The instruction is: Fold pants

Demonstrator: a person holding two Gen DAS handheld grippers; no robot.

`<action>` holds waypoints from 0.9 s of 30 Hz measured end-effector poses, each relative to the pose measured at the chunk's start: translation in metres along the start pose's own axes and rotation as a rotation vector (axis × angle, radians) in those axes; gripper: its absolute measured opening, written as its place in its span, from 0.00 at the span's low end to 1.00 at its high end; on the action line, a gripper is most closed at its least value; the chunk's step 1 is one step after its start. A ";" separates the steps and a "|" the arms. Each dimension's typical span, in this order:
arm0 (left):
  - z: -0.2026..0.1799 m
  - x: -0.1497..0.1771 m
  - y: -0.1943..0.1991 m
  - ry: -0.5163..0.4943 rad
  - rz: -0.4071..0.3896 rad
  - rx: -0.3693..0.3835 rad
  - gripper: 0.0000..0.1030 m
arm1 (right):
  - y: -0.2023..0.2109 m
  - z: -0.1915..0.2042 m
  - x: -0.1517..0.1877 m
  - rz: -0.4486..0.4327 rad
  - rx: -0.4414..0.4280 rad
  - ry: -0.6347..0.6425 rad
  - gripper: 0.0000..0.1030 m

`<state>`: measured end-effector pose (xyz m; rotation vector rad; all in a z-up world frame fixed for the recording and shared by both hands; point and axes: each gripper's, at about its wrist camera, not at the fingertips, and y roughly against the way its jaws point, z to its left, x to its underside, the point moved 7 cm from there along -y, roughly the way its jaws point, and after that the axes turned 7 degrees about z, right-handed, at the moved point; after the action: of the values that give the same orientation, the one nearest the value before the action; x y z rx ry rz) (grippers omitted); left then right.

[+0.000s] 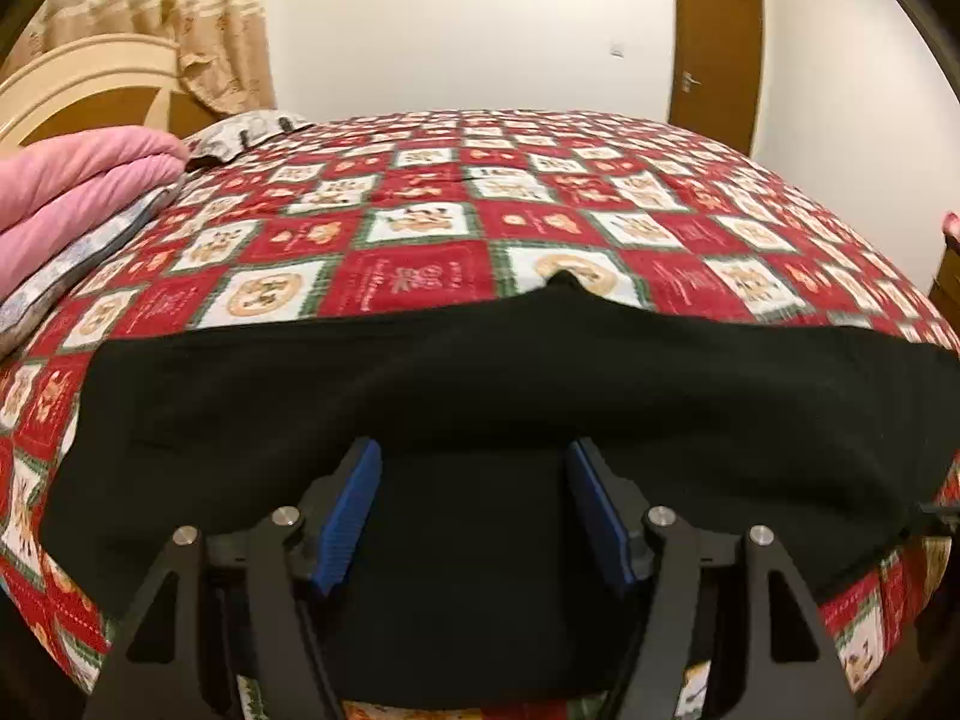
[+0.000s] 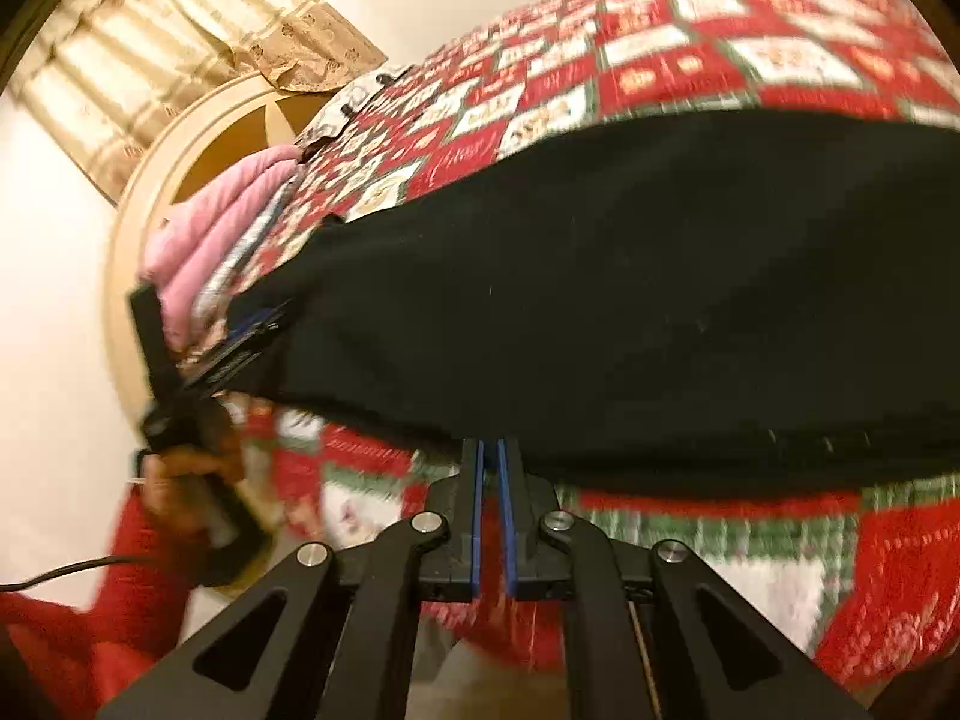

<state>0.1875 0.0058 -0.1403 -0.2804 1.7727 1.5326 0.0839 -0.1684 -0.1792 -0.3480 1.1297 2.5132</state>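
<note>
Black pants (image 1: 480, 384) lie spread across the near part of a bed, on a red, white and green patchwork bedspread (image 1: 420, 222) printed with small pictures. In the left wrist view the left hand-held gripper (image 1: 475, 456) sits over the near edge of the dark cloth with its blue-padded fingers (image 1: 354, 510) set wide apart, fabric showing between them but not pinched. A small point of the cloth pokes up at the far edge, about midway along it. In the right wrist view the right hand-held gripper (image 2: 492, 450) has its blue pads nearly together, a thin slit left between them, its tips at the near hem of the pants (image 2: 600, 300); whether any cloth is caught in that slit I cannot tell, since the view is blurred. At the left of that view the person's hand (image 2: 180, 480), in a red sleeve (image 2: 90, 630), grips the handle of the other tool. Folded pink bedding (image 1: 78, 180) rests by the cream headboard (image 1: 78, 72), with a beige curtain (image 1: 198, 12) behind and a brown door (image 1: 714, 42) in the white wall.
</note>
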 end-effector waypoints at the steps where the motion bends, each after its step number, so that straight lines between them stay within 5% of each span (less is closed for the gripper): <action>1: -0.003 -0.001 0.000 -0.017 0.005 -0.027 0.67 | 0.013 -0.004 -0.002 -0.021 -0.003 -0.005 0.06; 4: -0.014 -0.003 0.007 -0.069 0.001 -0.088 0.67 | 0.071 -0.029 -0.015 -0.164 0.104 -0.007 0.06; 6: -0.028 -0.009 0.016 -0.093 -0.022 -0.061 0.67 | 0.110 -0.059 -0.026 -0.254 0.190 -0.053 0.10; 8: -0.044 -0.016 0.028 -0.099 -0.047 -0.002 0.67 | 0.155 -0.109 -0.031 -0.329 0.292 -0.168 0.43; 9: -0.055 -0.020 0.032 -0.109 -0.056 0.034 0.68 | 0.178 -0.135 -0.030 -0.377 0.329 -0.234 0.68; 10: -0.073 -0.024 0.036 -0.133 -0.066 0.081 0.72 | 0.199 -0.158 -0.028 -0.434 0.361 -0.291 0.73; 13: -0.119 -0.031 0.037 -0.194 -0.077 0.167 0.75 | 0.234 -0.213 -0.023 -0.476 0.409 -0.412 0.73; 18: -0.200 -0.024 0.024 -0.258 -0.027 0.284 0.75 | 0.218 -0.264 -0.022 -0.325 0.490 -0.462 0.71; 19: -0.209 -0.020 0.021 -0.258 -0.012 0.286 0.75 | 0.214 -0.262 -0.027 -0.306 0.572 -0.416 0.72; 23: -0.237 0.009 0.004 -0.319 0.056 0.276 0.77 | 0.192 -0.260 -0.028 -0.175 0.667 -0.385 0.73; 25: -0.241 0.016 0.009 -0.353 -0.007 0.218 0.81 | 0.189 -0.259 -0.028 -0.150 0.671 -0.370 0.72; 27: -0.240 0.017 0.011 -0.338 -0.001 0.227 0.81 | 0.187 -0.255 -0.028 -0.140 0.659 -0.343 0.61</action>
<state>0.0735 -0.2066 -0.1456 0.0862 1.6523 1.2752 0.0489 -0.4823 -0.2097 0.1702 1.6150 1.8431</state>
